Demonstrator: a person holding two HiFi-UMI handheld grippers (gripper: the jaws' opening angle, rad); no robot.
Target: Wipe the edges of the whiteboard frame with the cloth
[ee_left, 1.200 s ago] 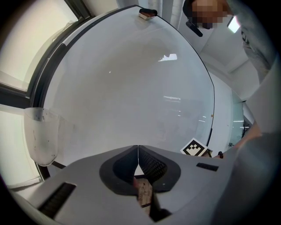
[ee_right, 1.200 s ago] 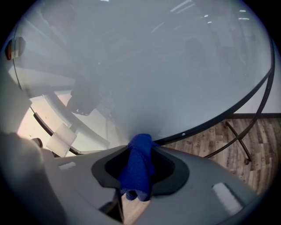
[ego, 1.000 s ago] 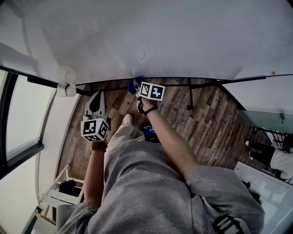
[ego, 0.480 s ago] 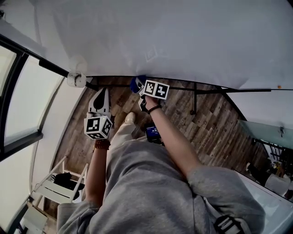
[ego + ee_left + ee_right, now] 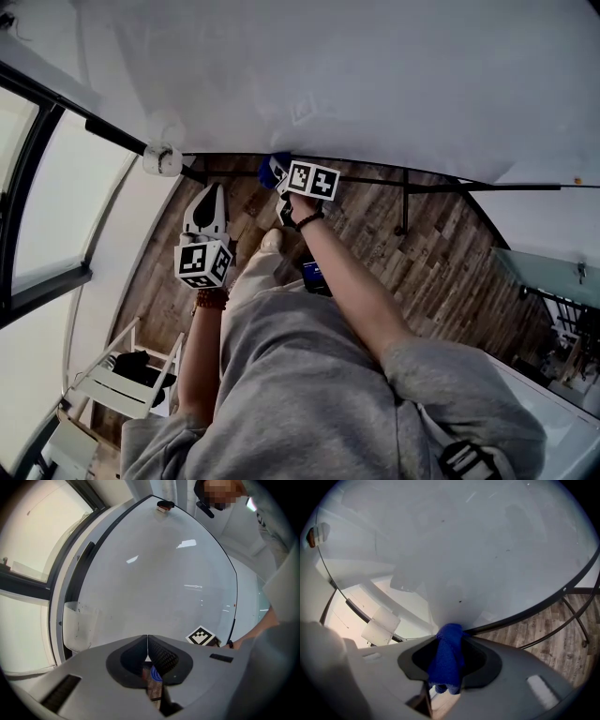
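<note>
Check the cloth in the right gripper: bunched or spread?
Bunched. The blue cloth is a narrow wad pinched in the jaws of the right gripper, its tip at the lower edge of the whiteboard frame.

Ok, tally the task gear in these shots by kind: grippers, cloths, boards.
Grey handheld grippers: 2 (left gripper, right gripper)
Blue fabric cloth: 1
Dark-framed white whiteboard: 1
Total: 4

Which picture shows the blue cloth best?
The right gripper view: the blue cloth fills the middle, pinched in the right gripper at the whiteboard frame. The head view shows just a small blue bit by the marker cube. The left gripper view shows none of it.
</note>
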